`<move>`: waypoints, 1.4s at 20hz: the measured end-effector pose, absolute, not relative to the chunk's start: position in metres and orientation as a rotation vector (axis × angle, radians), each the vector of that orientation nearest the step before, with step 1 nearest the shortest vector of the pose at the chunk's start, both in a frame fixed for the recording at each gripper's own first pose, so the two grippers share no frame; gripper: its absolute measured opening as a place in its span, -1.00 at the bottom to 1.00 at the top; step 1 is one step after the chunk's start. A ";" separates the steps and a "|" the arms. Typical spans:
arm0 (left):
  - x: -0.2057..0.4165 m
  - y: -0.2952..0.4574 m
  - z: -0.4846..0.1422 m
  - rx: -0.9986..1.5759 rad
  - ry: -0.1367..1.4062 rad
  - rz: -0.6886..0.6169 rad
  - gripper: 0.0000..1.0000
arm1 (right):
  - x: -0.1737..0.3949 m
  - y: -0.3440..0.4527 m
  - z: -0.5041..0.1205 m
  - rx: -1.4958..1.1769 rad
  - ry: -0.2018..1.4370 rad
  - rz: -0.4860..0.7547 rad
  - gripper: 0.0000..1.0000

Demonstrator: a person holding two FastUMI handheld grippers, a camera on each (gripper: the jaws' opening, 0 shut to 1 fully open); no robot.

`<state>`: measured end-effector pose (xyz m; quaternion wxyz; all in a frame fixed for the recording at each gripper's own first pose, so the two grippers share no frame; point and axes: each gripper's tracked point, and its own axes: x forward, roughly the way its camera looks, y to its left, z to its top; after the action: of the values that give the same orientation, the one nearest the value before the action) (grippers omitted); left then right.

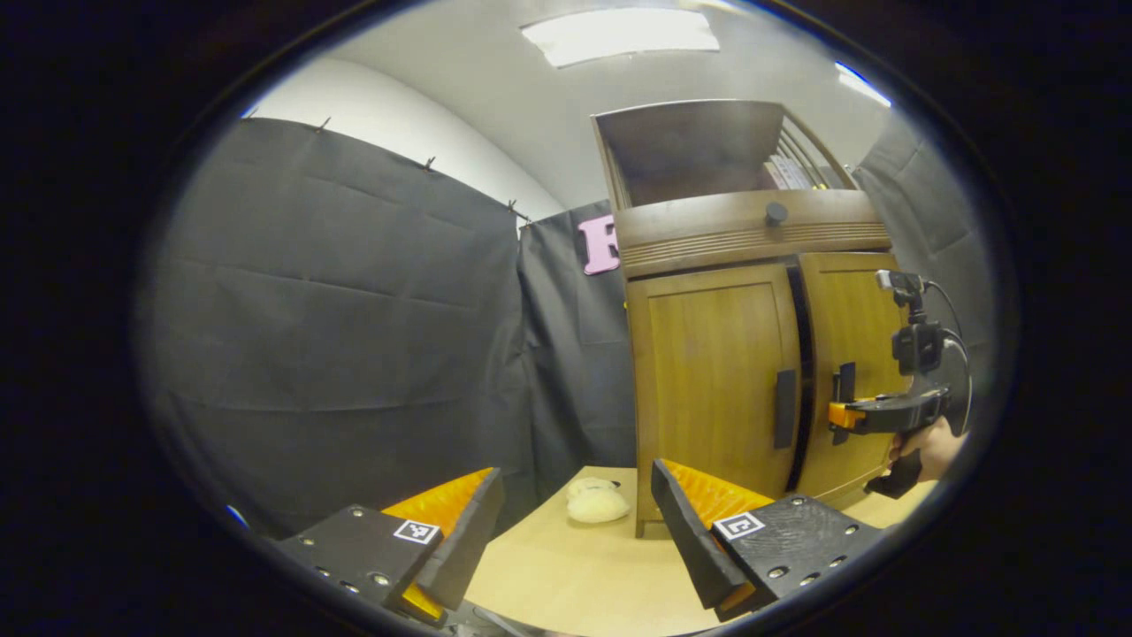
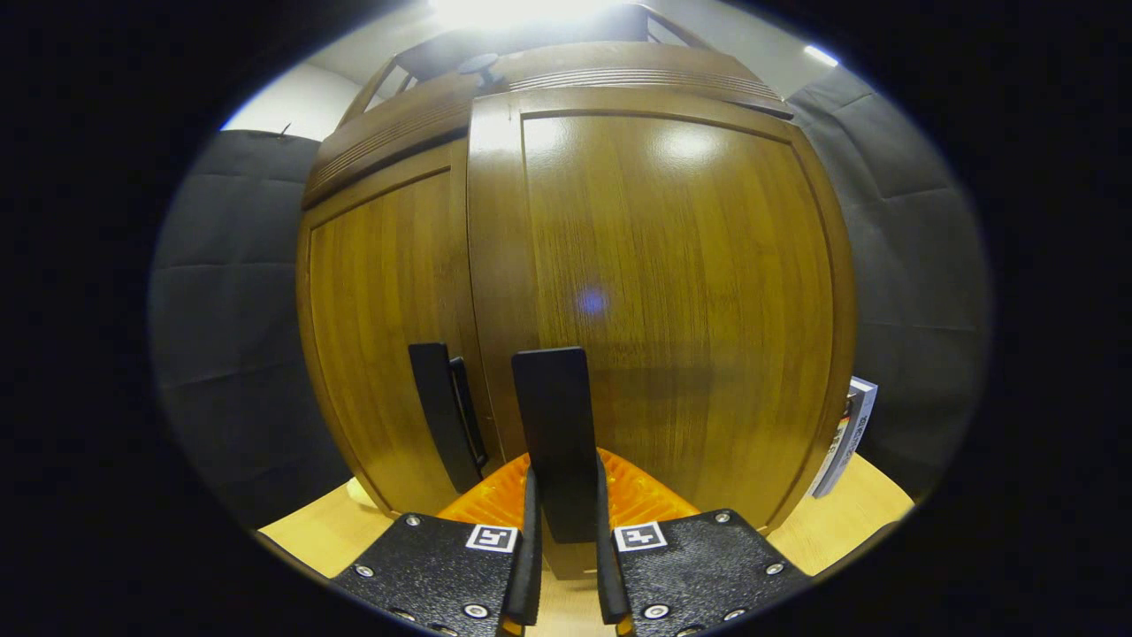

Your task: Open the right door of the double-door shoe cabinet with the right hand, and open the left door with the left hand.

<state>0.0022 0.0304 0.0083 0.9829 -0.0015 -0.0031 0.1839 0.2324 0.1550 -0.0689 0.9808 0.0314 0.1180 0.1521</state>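
The wooden shoe cabinet [image 1: 752, 239] stands on a light table. Its left door [image 1: 712, 380] is closed, with a dark vertical handle [image 1: 784, 409]. The right door [image 2: 672, 292] stands slightly ajar, leaving a dark gap between the doors. My right gripper [image 2: 563, 495] is shut on the right door's dark handle [image 2: 553, 416]; in the left gripper view it [image 1: 840, 414] is held by a hand [image 1: 929, 447] at that handle. My left gripper [image 1: 575, 540] is open and holds nothing, low over the table, well short of the left door. The left door's handle [image 2: 442, 416] sits just left of the gripped one.
A pale soft object [image 1: 597, 502] lies on the table [image 1: 566, 575] at the cabinet's left foot. A drawer front with a round knob [image 1: 776, 212] and an open shelf top the cabinet. A book-like item [image 2: 849, 433] leans at the cabinet's right side.
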 end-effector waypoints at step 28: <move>0.037 0.009 0.001 -0.060 -0.055 0.034 1.00 | 0.162 0.097 -0.060 0.092 0.247 0.262 -0.50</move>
<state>0.0369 0.0087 0.0014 0.9990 -0.0302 -0.0275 0.0169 0.1622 0.0971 -0.0604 0.9828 0.0458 0.1226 0.1305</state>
